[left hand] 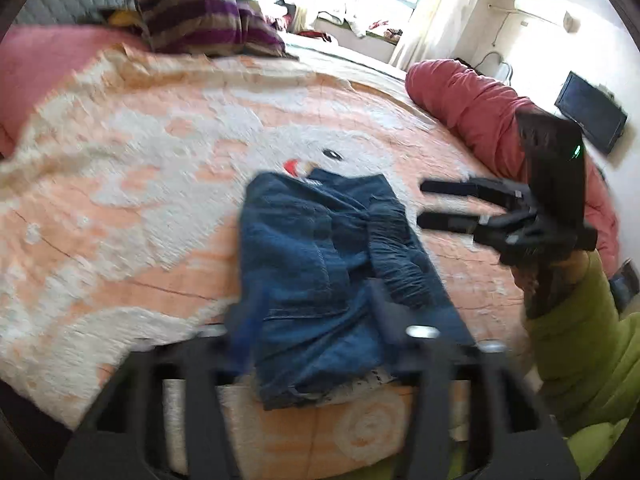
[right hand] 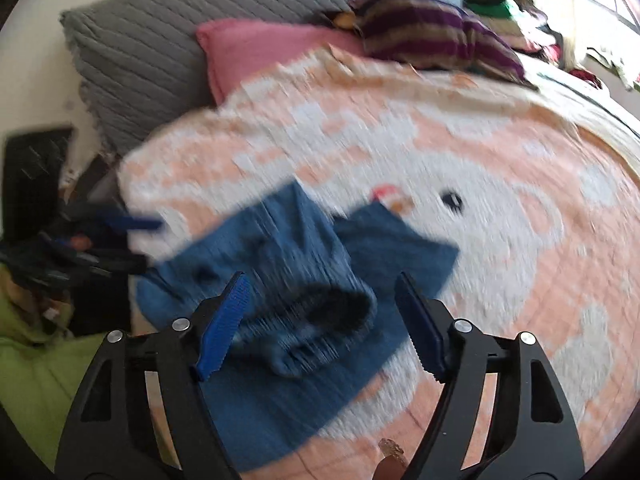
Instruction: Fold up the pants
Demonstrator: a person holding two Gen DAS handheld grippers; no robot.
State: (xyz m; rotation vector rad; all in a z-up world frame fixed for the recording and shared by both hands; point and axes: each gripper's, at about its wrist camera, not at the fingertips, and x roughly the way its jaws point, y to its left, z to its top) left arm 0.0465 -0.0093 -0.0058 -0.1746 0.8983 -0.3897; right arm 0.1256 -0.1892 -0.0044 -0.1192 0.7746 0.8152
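Observation:
Blue denim pants [left hand: 336, 272] lie folded into a compact bundle on the orange and white blanket [left hand: 140, 184]. My left gripper [left hand: 316, 312] hovers over the near end of the pants, jaws apart and empty; the view is blurred. My right gripper [left hand: 444, 204] shows at the right, open, beside the pants. In the right wrist view the pants [right hand: 304, 300] lie under my open right gripper [right hand: 324, 320], with a rolled cuff between the blue pads [right hand: 224, 328]. The left gripper [right hand: 136, 240] shows at the left edge of that view, open.
The blanket [right hand: 480, 152] covers the bed. A pink pillow [right hand: 256, 52], a grey quilted headboard [right hand: 140, 52] and a striped purple cushion [left hand: 200, 20] lie at the head. A red rolled duvet [left hand: 480, 108] lies along the far side. My green sleeve [left hand: 580, 340] is at the right.

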